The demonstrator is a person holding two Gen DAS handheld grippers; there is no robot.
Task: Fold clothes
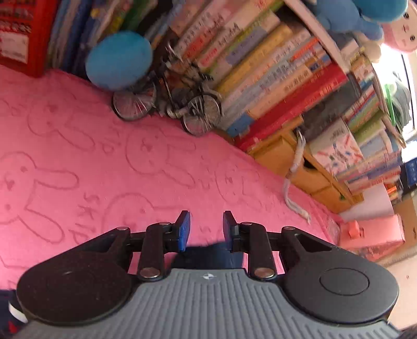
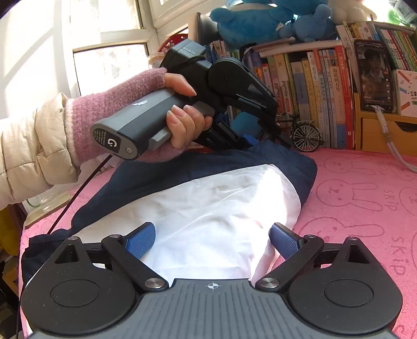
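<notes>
A navy and white garment (image 2: pixel 208 208) lies on the pink rabbit-print cloth (image 2: pixel 351 195) that covers the table. My right gripper (image 2: pixel 212 234) is open, its blue pads to either side of the white part, just above it. My left gripper (image 1: pixel 206 229) is open, with pink cloth between its pads and a dark edge of the garment (image 1: pixel 208 254) just below them. In the right wrist view the left gripper (image 2: pixel 250 138) hangs over the garment's far navy edge, held by a hand in a pink sleeve.
A shelf of books (image 2: pixel 325 91) runs along the table's far edge, with a small model bicycle (image 1: pixel 166 109), blue plush toys (image 2: pixel 260 20), a wooden drawer box (image 2: pixel 385 133) and a phone (image 2: pixel 372 75). A window stands at left.
</notes>
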